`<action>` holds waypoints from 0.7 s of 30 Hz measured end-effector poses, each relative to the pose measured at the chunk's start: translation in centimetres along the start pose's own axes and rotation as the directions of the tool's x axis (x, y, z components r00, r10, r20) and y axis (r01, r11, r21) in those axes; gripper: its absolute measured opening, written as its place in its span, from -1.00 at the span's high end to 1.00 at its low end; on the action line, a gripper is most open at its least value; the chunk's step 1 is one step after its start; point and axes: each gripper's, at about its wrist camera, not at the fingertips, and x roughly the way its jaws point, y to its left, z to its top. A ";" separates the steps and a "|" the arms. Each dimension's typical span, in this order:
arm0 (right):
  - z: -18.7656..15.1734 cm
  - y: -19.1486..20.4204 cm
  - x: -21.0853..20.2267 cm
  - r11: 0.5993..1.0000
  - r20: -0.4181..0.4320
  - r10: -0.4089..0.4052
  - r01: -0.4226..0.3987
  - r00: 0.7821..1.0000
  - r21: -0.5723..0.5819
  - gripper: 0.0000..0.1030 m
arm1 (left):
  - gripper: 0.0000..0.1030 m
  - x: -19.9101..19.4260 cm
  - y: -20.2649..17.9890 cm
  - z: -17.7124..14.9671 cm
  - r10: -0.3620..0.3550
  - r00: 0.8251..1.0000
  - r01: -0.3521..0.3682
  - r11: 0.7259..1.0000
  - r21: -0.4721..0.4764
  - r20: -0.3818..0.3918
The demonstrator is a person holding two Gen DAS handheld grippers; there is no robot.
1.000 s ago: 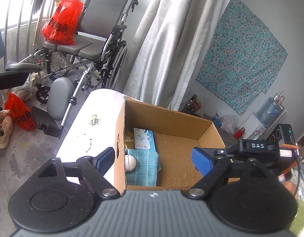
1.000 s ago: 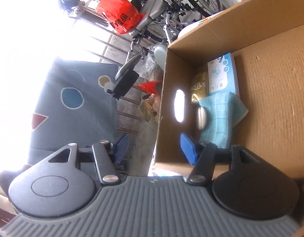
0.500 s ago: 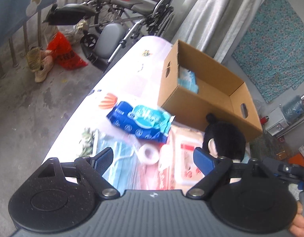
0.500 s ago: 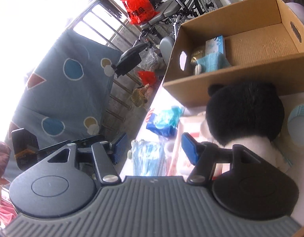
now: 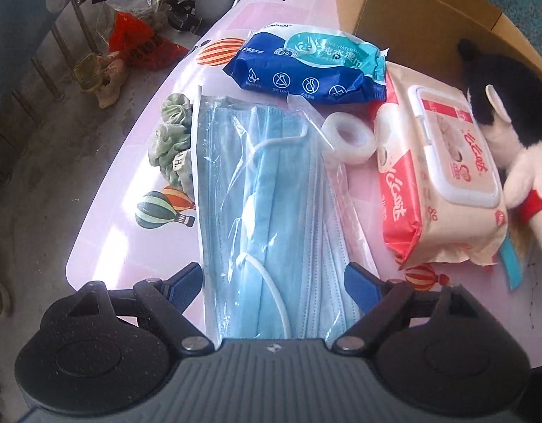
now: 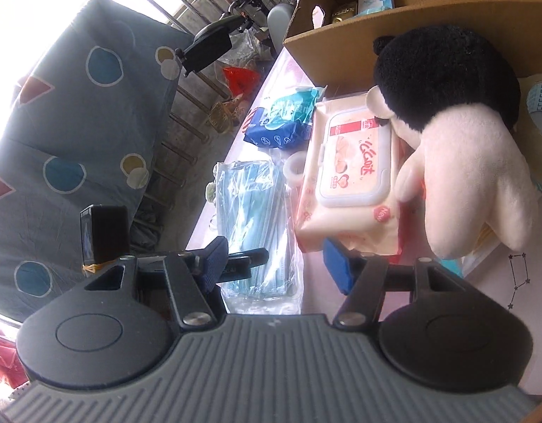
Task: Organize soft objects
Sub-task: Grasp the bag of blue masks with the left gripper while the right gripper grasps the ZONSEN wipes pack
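Crinkly plastic sleeves the mask pack (image 5: 271,190) lying beside the wipes pack (image 5: 443,183): light, floppy, slippery, best pinched at its near edge by the released left tool (image 5: 273,278).

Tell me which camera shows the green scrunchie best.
The left wrist view. The green scrunchie lies in plain sight there on the pink table, left of the bag of masks. The right wrist view shows only a sliver of it past that bag's edge.
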 end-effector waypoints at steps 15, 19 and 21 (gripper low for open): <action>4.1 1.3 1.2 0.994 0.030 -0.077 0.080 0.997 -0.080 -0.16 | -0.91 1.7 -1.5 -1.0 0.038 0.999 -0.039 0.998 0.045 0.029; 6.1 1.9 1.4 0.991 0.045 -0.085 0.089 0.995 -0.096 -0.16 | -0.39 0.7 -1.6 -1.2 0.060 0.996 -0.063 0.997 0.046 0.059; 6.8 2.0 1.7 0.991 0.047 -0.090 0.094 0.995 -0.096 -0.16 | -0.02 0.1 -1.7 -1.3 0.056 0.996 -0.060 0.996 0.060 0.070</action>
